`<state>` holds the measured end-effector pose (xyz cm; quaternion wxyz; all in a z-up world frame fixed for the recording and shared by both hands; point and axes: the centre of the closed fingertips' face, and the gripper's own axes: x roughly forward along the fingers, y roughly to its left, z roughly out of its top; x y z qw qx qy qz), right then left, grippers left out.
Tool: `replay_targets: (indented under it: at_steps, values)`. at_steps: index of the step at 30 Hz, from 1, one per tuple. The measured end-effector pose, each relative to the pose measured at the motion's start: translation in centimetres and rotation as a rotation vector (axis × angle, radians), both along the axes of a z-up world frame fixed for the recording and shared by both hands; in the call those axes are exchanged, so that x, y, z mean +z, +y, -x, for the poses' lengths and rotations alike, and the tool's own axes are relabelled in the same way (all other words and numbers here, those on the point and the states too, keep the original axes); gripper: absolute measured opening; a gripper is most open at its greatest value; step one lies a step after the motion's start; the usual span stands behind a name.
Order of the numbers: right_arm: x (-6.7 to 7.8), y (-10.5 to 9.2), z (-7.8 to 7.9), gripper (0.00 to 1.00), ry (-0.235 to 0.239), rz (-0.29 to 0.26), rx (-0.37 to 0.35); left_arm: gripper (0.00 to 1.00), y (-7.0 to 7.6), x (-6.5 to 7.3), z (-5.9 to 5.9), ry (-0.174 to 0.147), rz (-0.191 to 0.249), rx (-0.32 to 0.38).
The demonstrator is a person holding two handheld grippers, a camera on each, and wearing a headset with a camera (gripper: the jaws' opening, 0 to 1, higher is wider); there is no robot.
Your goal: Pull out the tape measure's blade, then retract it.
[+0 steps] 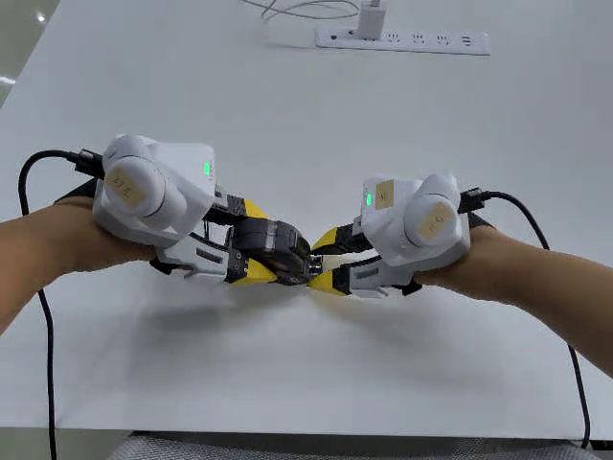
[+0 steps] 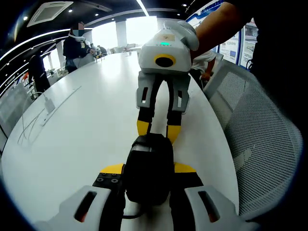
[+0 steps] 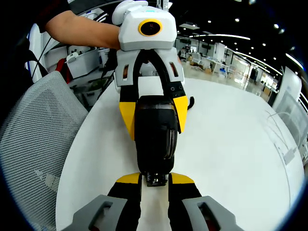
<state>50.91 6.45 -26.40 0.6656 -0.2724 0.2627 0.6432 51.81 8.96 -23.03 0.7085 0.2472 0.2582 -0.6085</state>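
Note:
A black tape measure [image 1: 278, 247] sits clamped in my left gripper [image 1: 257, 241], just above the white table [image 1: 306, 115]. In the left gripper view its case [image 2: 149, 163] fills the space between the yellow-tipped jaws of the left gripper [image 2: 149, 168]. My right gripper [image 1: 324, 260] faces it tip to tip. In the right gripper view the right gripper [image 3: 155, 179] is shut on the small blade end tab [image 3: 156, 178] at the case's mouth. The case [image 3: 155, 130] is close, so hardly any blade is out.
A white power strip [image 1: 402, 38] with a charger [image 1: 372, 19] and cable lies at the table's far edge. Black cables [image 1: 43, 316] trail from both grippers. A grey mesh chair [image 2: 260, 144] stands by the near edge.

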Motion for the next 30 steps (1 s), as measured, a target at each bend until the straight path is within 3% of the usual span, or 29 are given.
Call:
replay_targets:
  at_steps: [10,12,14,30]
  values:
    - [-0.23,-0.13,0.08,0.14,-0.020,0.027,0.016,0.30,-0.01,-0.05,0.00,-0.001,-0.014,-0.003]
    - [-0.07,-0.07,-0.51,0.12,-0.060,0.025,0.020,0.30,0.01,-0.08,0.03,-0.001,-0.019,-0.007]
    - [-0.32,-0.08,-0.05,0.11,-0.027,0.028,0.016,0.30,-0.01,-0.06,0.01,-0.005,-0.019,-0.009]
    - [-0.24,-0.36,0.05,0.07,-0.011,0.045,0.034,0.28,0.06,-0.13,-0.04,-0.012,-0.026,-0.017]
